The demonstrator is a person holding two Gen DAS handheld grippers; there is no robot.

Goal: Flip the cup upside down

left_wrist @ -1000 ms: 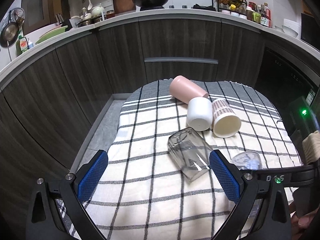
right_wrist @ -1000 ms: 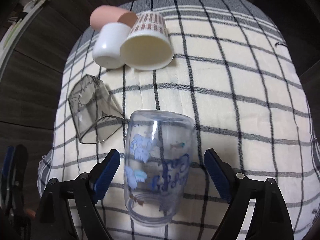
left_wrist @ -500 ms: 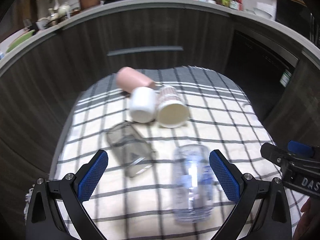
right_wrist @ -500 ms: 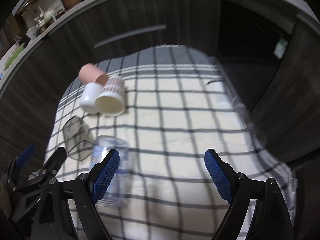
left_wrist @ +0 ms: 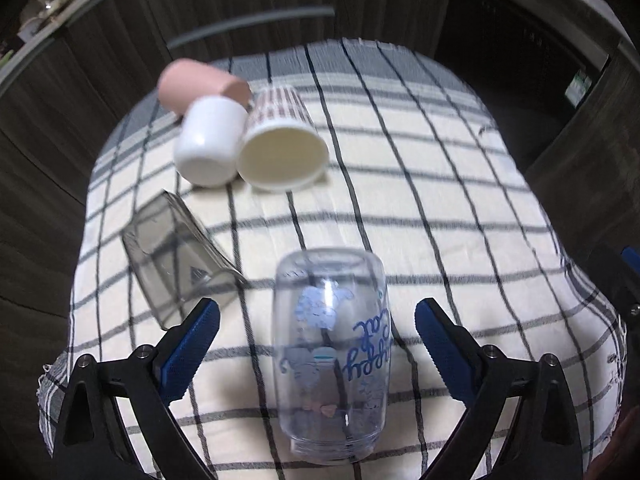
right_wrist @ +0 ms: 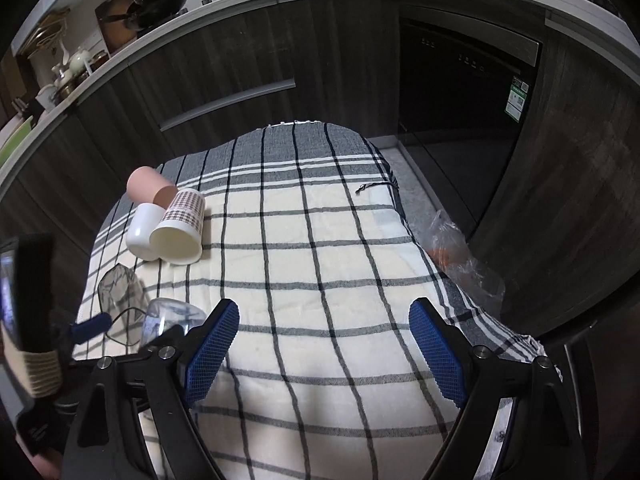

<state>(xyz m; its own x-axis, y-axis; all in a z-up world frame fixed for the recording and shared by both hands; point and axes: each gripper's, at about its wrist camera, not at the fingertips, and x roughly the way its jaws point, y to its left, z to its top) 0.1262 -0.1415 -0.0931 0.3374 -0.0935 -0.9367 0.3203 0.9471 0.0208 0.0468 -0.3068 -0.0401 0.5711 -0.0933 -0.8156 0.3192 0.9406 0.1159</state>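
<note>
A clear cup with blue print stands upside down on the checked cloth, between the open jaws of my left gripper, not touched by either. It shows partly in the right wrist view. My right gripper is open and empty over bare cloth to the cup's right. A smoky grey cup lies on its side to the left. A white cup, a plaid cup and a pink cup lie on their sides farther back.
Dark cabinet fronts curve around the far end of the cloth-covered table. A crumpled plastic bag lies at the table's right edge. A kitchen counter with pans runs above the cabinets.
My left gripper moved right and down until the clear cup stood between its jaws. My right gripper let the cup go, drew back to the right and tilted up toward the cabinets.
</note>
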